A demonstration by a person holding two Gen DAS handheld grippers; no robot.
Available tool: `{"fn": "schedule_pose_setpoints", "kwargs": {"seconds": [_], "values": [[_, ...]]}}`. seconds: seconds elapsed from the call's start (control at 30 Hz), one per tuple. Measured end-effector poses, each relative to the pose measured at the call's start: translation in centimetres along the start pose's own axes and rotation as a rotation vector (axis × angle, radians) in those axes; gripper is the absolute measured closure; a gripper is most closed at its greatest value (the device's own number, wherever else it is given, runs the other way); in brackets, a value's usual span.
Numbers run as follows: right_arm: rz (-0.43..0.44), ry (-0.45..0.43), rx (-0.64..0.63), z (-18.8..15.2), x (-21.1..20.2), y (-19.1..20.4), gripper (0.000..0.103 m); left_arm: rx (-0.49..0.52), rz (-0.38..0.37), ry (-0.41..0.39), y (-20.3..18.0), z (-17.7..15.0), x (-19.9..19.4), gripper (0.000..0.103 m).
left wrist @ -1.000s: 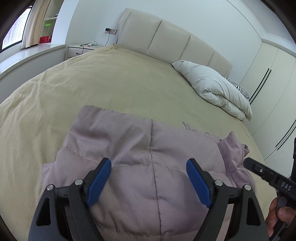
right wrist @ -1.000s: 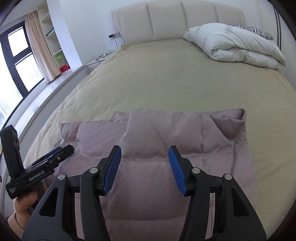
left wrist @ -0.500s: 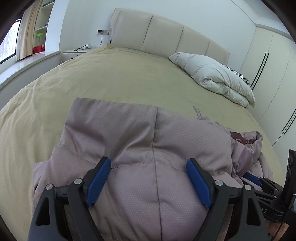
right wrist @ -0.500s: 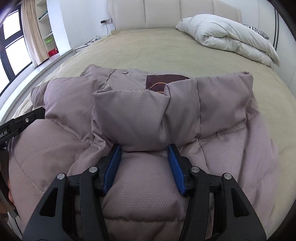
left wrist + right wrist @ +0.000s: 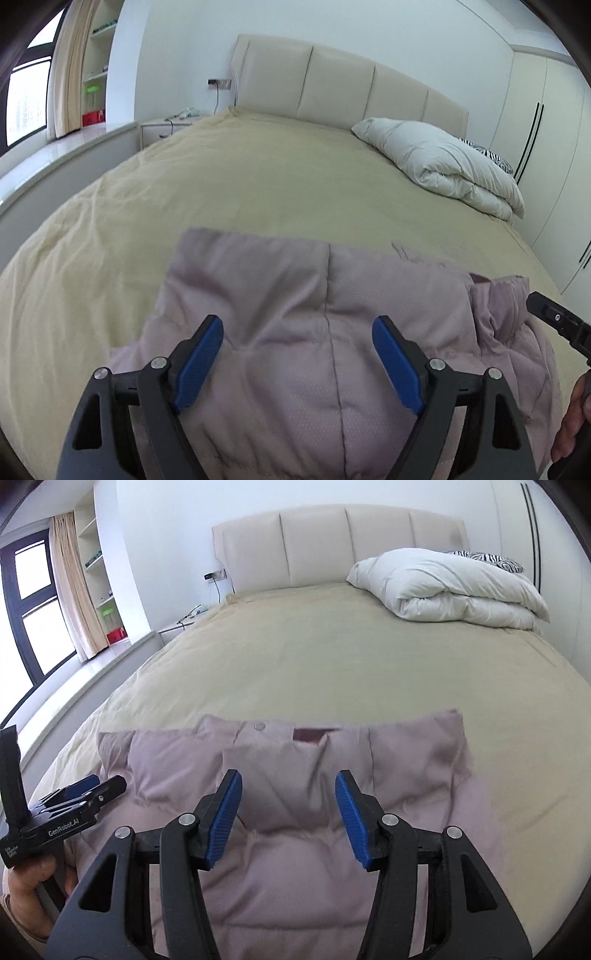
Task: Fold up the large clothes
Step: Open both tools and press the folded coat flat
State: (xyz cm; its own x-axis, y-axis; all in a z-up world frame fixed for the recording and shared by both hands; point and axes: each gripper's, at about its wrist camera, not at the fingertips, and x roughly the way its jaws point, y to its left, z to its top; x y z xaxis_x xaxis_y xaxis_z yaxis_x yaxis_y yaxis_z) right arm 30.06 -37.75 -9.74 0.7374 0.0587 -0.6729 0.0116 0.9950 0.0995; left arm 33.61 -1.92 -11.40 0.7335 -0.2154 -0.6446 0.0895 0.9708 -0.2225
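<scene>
A mauve quilted puffer jacket [image 5: 295, 295] lies folded on the near part of the beige bed [image 5: 258, 184]. My left gripper [image 5: 297, 323] hovers over its left half, its blue pads [image 5: 201, 360] wide apart with only flat fabric below them. In the right wrist view the jacket [image 5: 406, 768] shows its collar, with a snap button [image 5: 259, 725] and a dark red label [image 5: 308, 735]. Above the collar fold my right gripper [image 5: 289, 779] is open, its pads not pressing the cloth. Each gripper also shows in the other view: the right gripper [image 5: 554, 325], the left gripper [image 5: 85, 794].
A folded white duvet [image 5: 454, 587] and a zebra-print pillow [image 5: 484, 557] lie at the head of the bed on the right. A padded headboard [image 5: 332, 542], a nightstand [image 5: 166, 127] and a window ledge [image 5: 55, 155] stand on the left, wardrobe doors [image 5: 546, 122] on the right.
The right gripper dipped close onto the collar fold half a second ago and has drawn back. The collar's label and snap now show. The left view swung slightly.
</scene>
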Motion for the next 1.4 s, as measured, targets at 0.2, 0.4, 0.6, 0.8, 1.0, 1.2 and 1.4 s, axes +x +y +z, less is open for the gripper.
{"fn": "schedule_pose_setpoints", "kwargs": {"seconds": [0.2,0.4,0.6,0.8,1.0,1.2,1.4], "values": [[-0.013,0.236,0.092,2.7,8.3,-1.5,0.053,-0.028,0.024,0.115,1.3,1.3,4.2,0.017],[-0.076,0.287,0.085,1.7,11.5,-1.9,0.053,-0.058,0.022,0.152,2.0,1.4,6.2,0.015],[-0.107,0.265,0.045,1.0,13.0,-1.8,0.053,-0.077,0.015,0.158,2.4,0.9,7.1,0.014],[0.039,0.199,0.163,0.7,10.6,-4.4,0.051,-0.068,0.033,0.153,2.1,0.5,7.3,0.014],[0.083,0.082,0.029,0.2,1.3,-2.4,0.051,-0.080,0.033,0.148,2.3,0.6,7.0,0.014],[-0.005,0.228,-0.020,-1.7,5.8,-2.0,0.050,-0.090,0.028,0.140,2.9,0.4,6.6,0.014],[0.027,0.197,0.081,-2.2,7.9,-5.3,0.051,-0.109,0.014,0.137,3.4,0.4,7.0,0.014]]}}
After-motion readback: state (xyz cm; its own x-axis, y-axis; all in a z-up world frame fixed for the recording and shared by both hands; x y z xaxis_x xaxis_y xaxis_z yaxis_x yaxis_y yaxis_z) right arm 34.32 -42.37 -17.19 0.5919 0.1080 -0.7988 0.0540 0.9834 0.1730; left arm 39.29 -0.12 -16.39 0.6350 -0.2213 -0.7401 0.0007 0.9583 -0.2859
